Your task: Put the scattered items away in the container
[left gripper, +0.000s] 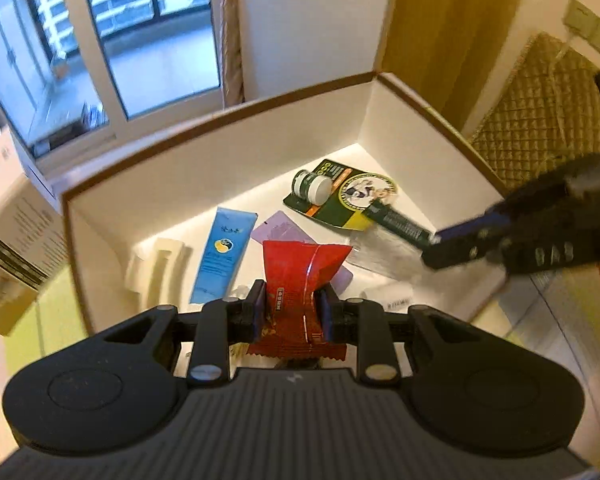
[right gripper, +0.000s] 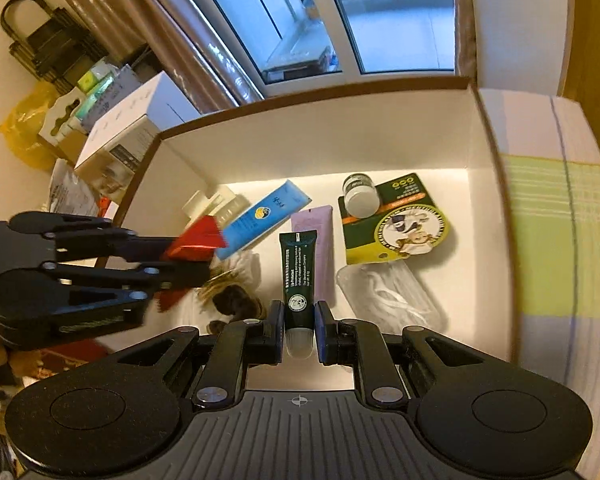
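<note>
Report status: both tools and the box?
Left tool shut on red packet. Right tool shut on dark green tube. Both over white box; nothing blocking.

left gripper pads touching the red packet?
Touching. The left wrist view shows the left gripper with both pads pressed against the red snack packet, pinching it at its waist above the white box.

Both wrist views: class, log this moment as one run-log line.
left gripper: shut on red foil snack packet | right gripper: shut on dark green tube | both over white cardboard box
</note>
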A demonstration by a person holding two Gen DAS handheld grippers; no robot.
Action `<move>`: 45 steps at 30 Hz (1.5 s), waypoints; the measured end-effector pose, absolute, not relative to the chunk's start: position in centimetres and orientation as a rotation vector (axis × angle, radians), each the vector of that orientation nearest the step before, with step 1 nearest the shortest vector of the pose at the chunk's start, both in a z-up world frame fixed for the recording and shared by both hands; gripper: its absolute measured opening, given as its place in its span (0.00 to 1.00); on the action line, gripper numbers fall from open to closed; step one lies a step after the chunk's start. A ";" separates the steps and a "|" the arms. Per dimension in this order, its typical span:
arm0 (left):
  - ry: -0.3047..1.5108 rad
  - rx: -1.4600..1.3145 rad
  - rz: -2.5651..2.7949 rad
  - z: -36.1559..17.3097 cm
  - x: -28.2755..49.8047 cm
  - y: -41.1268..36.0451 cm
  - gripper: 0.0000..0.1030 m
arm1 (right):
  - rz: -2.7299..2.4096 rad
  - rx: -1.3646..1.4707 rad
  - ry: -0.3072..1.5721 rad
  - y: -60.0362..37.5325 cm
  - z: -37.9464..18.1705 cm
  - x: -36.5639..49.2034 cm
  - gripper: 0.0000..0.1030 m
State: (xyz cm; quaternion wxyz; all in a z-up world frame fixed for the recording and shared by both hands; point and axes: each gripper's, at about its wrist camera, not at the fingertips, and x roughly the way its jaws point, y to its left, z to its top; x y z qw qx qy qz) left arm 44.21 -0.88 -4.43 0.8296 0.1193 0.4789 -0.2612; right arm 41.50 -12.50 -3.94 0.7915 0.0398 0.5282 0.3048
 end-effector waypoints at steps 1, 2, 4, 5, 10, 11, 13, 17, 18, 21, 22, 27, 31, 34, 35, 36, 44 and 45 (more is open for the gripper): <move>1.028 0.238 -0.545 -4.9 44.7 -1.1 0.22 | 0.655 0.086 1.140 -12.3 -4.2 41.7 0.17; 1.037 0.226 -0.538 -5.3 45.1 -1.3 0.22 | 0.654 0.084 1.143 -12.2 -4.3 41.9 0.17; 1.056 0.209 -0.518 -6.1 45.9 -1.6 0.22 | 0.650 0.085 1.148 -12.0 -4.7 42.1 0.17; 1.066 0.201 -0.509 -6.5 46.2 -1.7 0.22 | 0.647 0.087 1.150 -11.9 -4.8 42.3 0.17; 1.092 0.162 -0.487 -7.8 47.3 -1.3 0.29 | 0.636 0.080 1.156 -11.5 -5.4 43.3 0.17; 1.093 0.159 -0.481 -7.9 47.4 -1.2 0.29 | 0.636 0.078 1.158 -11.5 -5.5 43.4 0.17; 1.095 0.157 -0.472 -8.1 47.5 -1.0 0.29 | 0.636 0.075 1.163 -11.5 -5.7 43.5 0.17; 1.093 0.159 -0.468 -8.1 47.4 -0.6 0.29 | 0.630 0.059 1.174 -11.4 -6.1 43.5 0.17; 1.091 0.162 -0.466 -8.1 47.3 -0.5 0.29 | 0.627 0.056 1.177 -11.3 -6.2 43.5 0.17; 1.097 0.166 -0.463 -8.0 47.1 -0.2 0.30 | 0.630 0.044 1.183 -11.2 -6.4 43.5 0.18; 1.096 0.172 -0.465 -8.0 47.0 -0.2 0.30 | 0.638 0.042 1.185 -11.1 -6.4 43.5 0.18; 1.083 0.225 -0.453 -7.9 46.3 0.0 0.38 | 0.673 -0.005 1.169 -10.3 -6.2 43.0 0.40; 1.071 0.246 -0.440 -7.6 45.7 0.5 0.47 | 0.663 -0.011 1.125 -10.5 -5.6 42.4 0.82; 1.068 0.263 -0.427 -7.5 45.3 0.7 0.51 | 0.657 -0.011 1.132 -10.6 -5.2 42.3 0.82; 1.069 0.265 -0.422 -7.4 45.1 0.8 0.54 | 0.653 -0.019 1.131 -10.6 -5.1 42.3 0.82; 1.069 0.265 -0.419 -7.4 45.0 0.9 0.57 | 0.647 -0.028 1.130 -10.7 -5.0 42.2 0.82; 1.052 0.295 -0.395 -6.6 44.0 1.1 0.68 | 0.595 -0.130 1.148 -10.8 -4.8 41.5 0.82; 1.052 0.294 -0.393 -6.5 44.0 1.1 0.69 | 0.590 -0.141 1.148 -10.8 -4.7 41.4 0.82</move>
